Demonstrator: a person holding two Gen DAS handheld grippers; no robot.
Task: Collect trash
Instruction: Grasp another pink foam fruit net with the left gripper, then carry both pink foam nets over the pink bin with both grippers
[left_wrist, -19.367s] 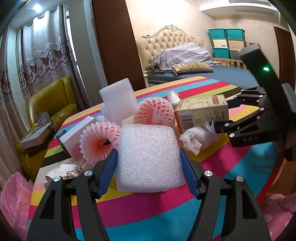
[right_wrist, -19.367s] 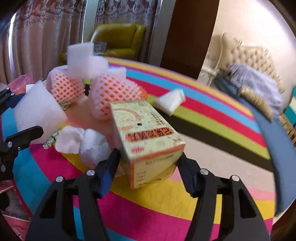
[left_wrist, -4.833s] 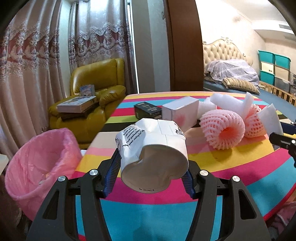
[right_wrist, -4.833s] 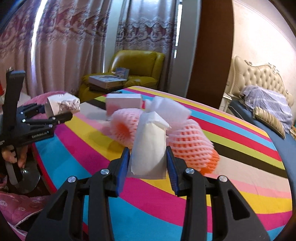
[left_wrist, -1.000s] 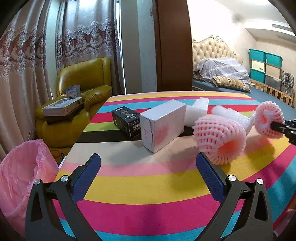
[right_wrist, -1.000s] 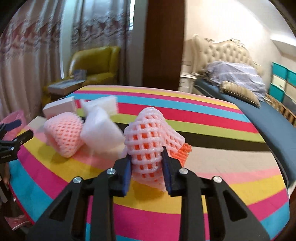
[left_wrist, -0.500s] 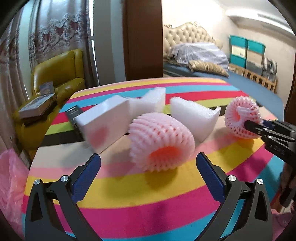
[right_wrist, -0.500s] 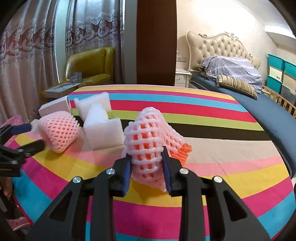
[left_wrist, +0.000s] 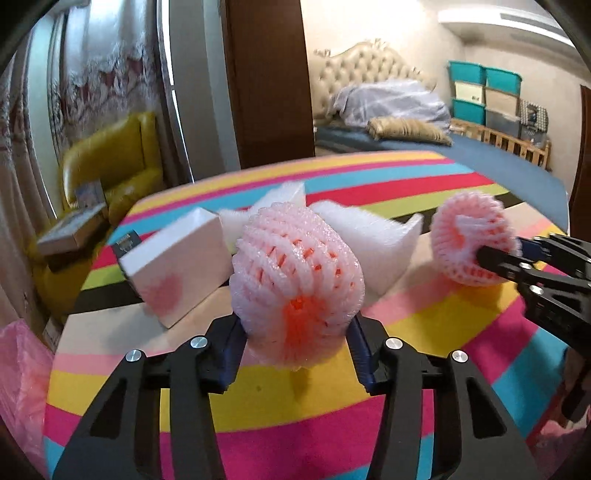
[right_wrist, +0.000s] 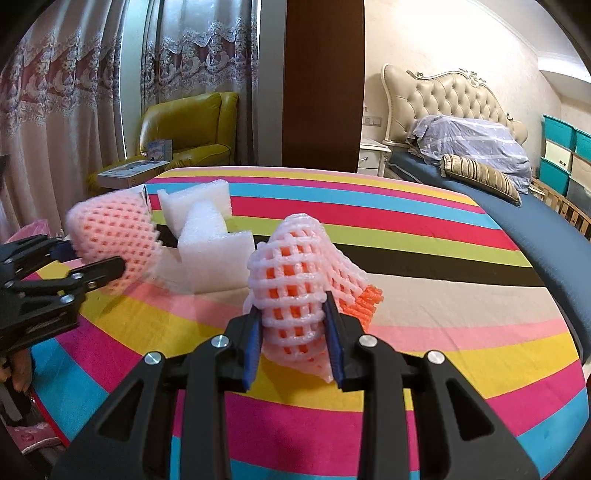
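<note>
**Both grippers closed on foam fruit nets above the striped table**

The left gripper (left_wrist: 295, 332) has just been closing, and its blue pads (left_wrist: 232, 347) now press the flanks of the nearer foam net (left_wrist: 295, 280), which sits between them at the near side of the striped table (left_wrist: 280, 398). This net is a short, fat sleeve; its long axis runs roughly along the fingers, with the orange-lined open end facing the left wrist camera and tipped slightly down. The right gripper (right_wrist: 293, 332) is clenched on the second foam net (right_wrist: 295, 280), squashed narrow between the pads and standing roughly upright, its crumpled orange end (right_wrist: 364, 302) trailing to the right onto the table. Behind the nearer net lie white foam blocks (left_wrist: 369, 236) and, to its left, a white box (left_wrist: 177, 266) that appears to touch the net or stand just beside it. A pink bag (left_wrist: 18, 376), probably the bin liner, shows at the table's left edge, well apart from both nets.

Risks, as judged: the nets are light and springy, so a grip on the rounded flank may let the nearer net squeeze forward out of the pads when lifted. Lifting it may also drag the white box or the foam blocks if the mesh snags them. The trailing end of the second net could catch on the table edge on the way to the bag.
</note>
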